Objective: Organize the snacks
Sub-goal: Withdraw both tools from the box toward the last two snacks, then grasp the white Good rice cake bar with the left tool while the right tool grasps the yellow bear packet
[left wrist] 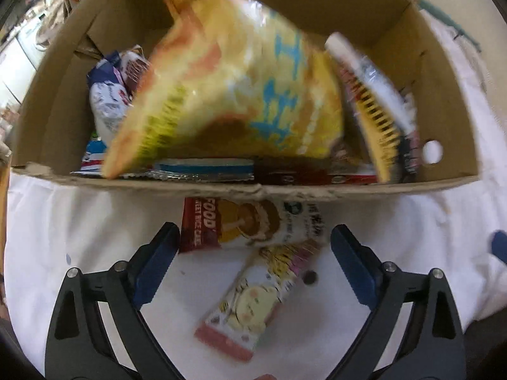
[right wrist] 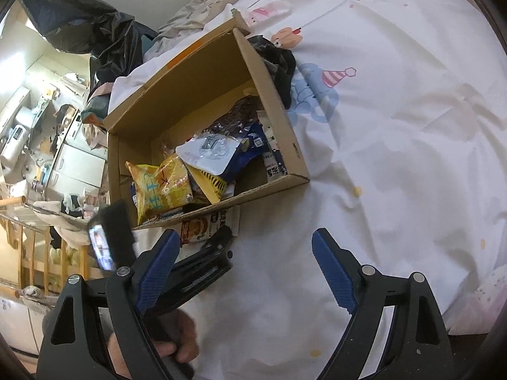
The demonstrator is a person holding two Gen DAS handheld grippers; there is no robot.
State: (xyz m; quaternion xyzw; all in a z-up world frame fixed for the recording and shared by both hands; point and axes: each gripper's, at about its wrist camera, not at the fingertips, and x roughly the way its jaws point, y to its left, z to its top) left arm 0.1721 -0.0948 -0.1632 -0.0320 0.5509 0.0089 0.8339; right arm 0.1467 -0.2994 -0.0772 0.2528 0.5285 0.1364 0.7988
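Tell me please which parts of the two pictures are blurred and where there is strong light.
Left wrist view: the yellow snack bag in the cardboard box is smeared by motion blur; both packets on the white sheet are soft. Right wrist view: mostly sharp, the window-lit room at left is overexposed, and the left gripper is slightly blurred.

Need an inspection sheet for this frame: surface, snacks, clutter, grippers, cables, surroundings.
Surface: white printed bedsheet, wrinkled.
Job's things: cardboard box open, holding the yellow snack bag and other packets; rice cake packet and cartoon snack packet lie outside, in front of the box.
Clutter: dark cloth behind the box.
Grippers: left gripper open above the two loose packets, holding nothing; right gripper open, empty.
Cables: nothing seen.
Surroundings: black bag, wooden rail, cluttered shelves.
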